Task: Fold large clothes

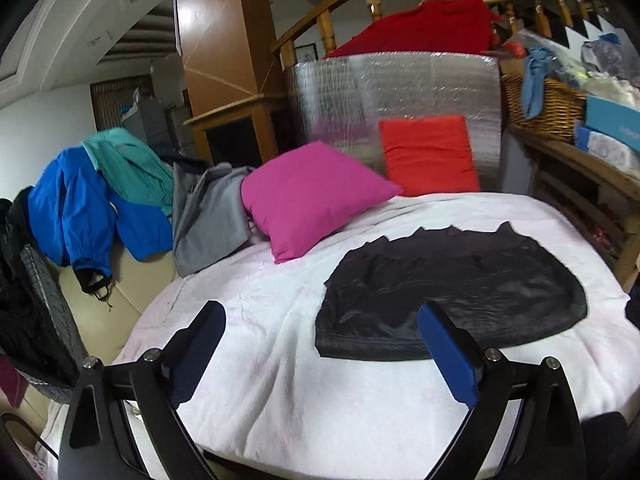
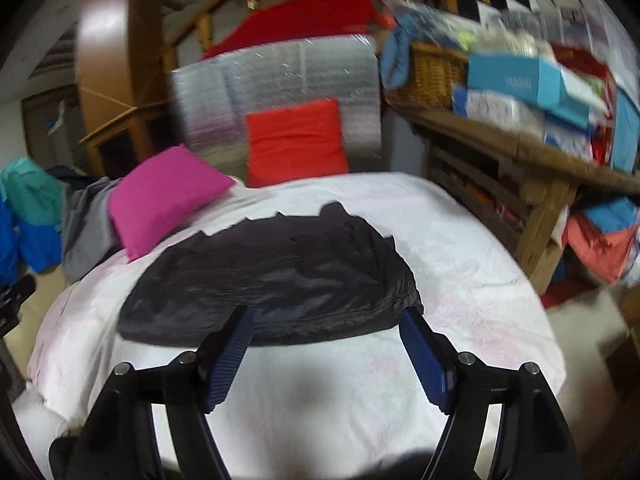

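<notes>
— Where does the dark garment (image 1: 452,300) stand? Folded into a compact rectangle (edges rumpled), it lies on the white bedcover (image 1: 280,380).

— And the grippers? The left gripper (image 1: 320,344) and right gripper (image 2: 324,356) hover above, jaws apart, empty. Jackets (image 1: 92,208) piled beside the pink cushion (image 1: 316,196) likely await folding.

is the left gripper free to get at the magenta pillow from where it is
Probably yes. The left gripper is open and empty above the white blanket; the magenta pillow lies ahead with only bare blanket before it. The black garment sits off to the right.
</notes>
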`<state>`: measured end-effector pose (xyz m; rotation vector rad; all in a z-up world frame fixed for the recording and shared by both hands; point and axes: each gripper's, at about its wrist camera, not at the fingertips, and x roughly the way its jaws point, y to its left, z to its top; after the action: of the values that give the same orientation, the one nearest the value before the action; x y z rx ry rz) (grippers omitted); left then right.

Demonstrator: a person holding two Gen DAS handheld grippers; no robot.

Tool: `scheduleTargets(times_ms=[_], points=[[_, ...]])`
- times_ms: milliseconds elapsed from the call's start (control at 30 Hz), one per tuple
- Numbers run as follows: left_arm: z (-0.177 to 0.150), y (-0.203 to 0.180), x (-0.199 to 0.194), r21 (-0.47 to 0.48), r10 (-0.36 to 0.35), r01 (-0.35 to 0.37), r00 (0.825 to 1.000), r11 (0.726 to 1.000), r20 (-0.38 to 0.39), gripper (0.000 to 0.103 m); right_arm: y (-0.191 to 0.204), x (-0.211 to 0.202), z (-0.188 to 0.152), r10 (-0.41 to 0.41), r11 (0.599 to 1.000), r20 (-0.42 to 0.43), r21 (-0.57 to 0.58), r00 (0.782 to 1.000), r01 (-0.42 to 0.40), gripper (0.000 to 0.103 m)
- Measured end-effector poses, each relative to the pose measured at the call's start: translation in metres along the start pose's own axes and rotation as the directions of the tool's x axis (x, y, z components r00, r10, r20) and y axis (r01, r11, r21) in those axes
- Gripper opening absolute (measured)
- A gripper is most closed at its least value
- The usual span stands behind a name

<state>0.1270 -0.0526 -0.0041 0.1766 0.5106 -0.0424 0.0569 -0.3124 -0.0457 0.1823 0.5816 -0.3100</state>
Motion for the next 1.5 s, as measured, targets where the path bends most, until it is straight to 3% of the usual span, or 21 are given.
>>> scheduleTargets(times_ms=[133,267,467,1000,1233,1500], points=[[-0.001,-0.006,-0.039,0.021,0.012,-0.013,0.999,1.0,0.049,0.1,0.012,-0.039,-0.005,0.022,1.0,0.021,-0.001,1.0,-0.022,0.079],[-0.001,-0.008,-0.072,0.025,-0.021,0.019,0.996,1.0,0.089,0.101,0.012,-0.064,-0.007,0.03,0.999,0.038,0.016,0.999,-0.03,0.079],[0.002,-0.006,-0.105,0.004,-0.033,0.033,0.988,0.999,0.15,0.101,0.01,-0.095,-0.009,0.012,0.999,0.074,0.035,0.997,-0.015,0.079],[0.004,-0.005,-0.131,-0.014,-0.025,0.028,0.987,1.0,0.16,0.102,0.022,-0.112,-0.006,0.053,0.998,0.084,0.035,0.995,-0.056,0.079],[0.012,0.002,-0.148,-0.017,-0.009,0.012,0.98,1.0,0.2,0.102,0.02,-0.124,0.007,0.052,0.997,0.115,0.043,0.992,-0.057,0.079],[0.012,0.004,-0.13,-0.049,0.006,0.002,0.987,0.999,0.162,0.102,0.02,-0.101,0.007,0.066,0.995,0.069,0.07,0.995,-0.071,0.079]])
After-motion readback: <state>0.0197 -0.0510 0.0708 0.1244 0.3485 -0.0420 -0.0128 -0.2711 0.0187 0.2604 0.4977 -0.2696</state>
